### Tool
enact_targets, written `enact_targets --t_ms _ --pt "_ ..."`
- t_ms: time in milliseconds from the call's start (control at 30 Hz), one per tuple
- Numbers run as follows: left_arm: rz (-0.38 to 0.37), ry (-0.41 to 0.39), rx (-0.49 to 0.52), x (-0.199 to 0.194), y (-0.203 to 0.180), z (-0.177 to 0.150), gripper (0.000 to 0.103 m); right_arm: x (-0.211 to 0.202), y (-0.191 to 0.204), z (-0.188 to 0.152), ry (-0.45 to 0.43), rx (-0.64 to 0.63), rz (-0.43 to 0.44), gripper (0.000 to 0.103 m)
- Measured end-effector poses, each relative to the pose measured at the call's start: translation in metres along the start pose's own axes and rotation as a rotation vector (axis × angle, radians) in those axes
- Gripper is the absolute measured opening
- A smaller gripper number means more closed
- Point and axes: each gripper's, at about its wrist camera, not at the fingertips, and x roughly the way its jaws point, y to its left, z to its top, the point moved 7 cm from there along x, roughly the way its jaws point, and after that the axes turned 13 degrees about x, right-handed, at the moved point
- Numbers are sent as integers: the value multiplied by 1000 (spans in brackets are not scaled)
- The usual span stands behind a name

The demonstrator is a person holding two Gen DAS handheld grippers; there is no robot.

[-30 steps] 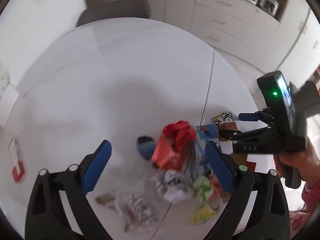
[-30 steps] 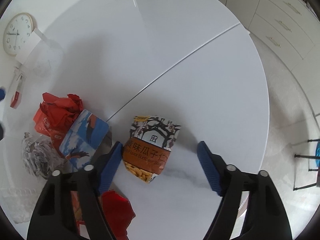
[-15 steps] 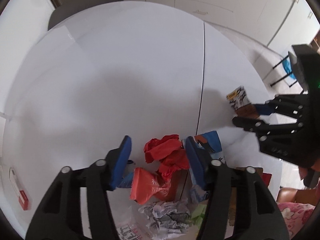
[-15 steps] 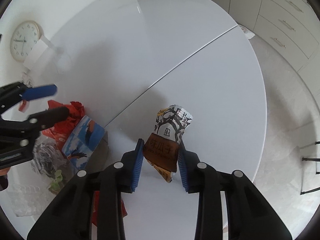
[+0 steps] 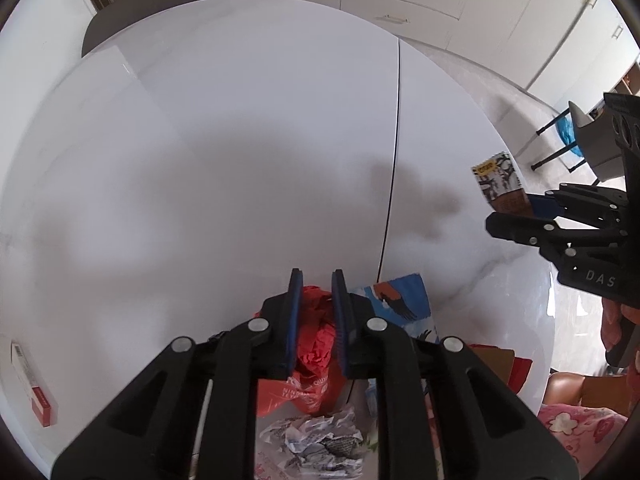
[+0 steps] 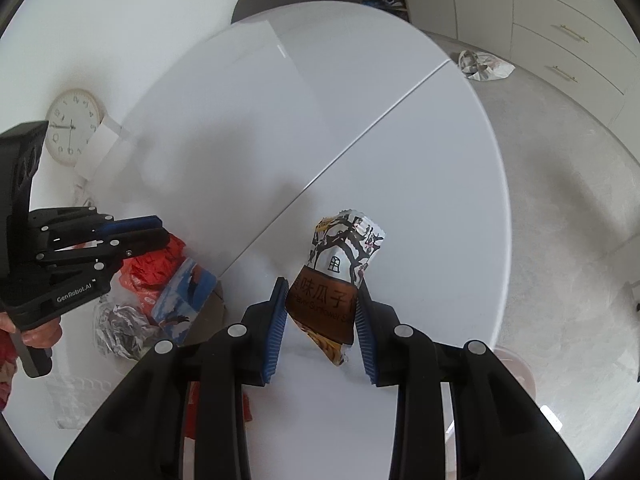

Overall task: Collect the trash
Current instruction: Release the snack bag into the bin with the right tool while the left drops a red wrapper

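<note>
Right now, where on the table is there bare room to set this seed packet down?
Bare: the wide stretch of the white table beyond the trash pile, both sides of the seam, up to the far rim by the chair. Crowded: the near edge, where the red bag, blue wrapper and crumpled paper bunch together.

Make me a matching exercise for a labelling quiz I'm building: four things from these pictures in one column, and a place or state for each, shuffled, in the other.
Things:
1. red plastic bag
2. sunflower seed packet
3. wall clock
4. crumpled newspaper

Places or states:
A. clamped in the right hand-held gripper
B. lying on the table, below the red bag in the left wrist view
C. leaning against the wall beside the table
D. pinched by the left hand-held gripper

Pairs: 1-D, 2-A, 3-C, 4-B
</note>
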Motion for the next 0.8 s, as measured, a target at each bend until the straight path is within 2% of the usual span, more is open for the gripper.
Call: enact_targets --t_ms 367,567,667,800 --pt "3 -68 -46 -15 12 5 9 -14 -4 -3 -45 36 27 33" --pt "25 -112 -68 -42 14 9 9 -47 -13 -8 -88 36 60 33" --pt "36 -146 -62 -60 -3 19 9 -78 -39 -17 -104 52 48 33" --pt "43 -190 -45 -90 -37 33 9 -99 -98 -44 -93 79 -71 33"
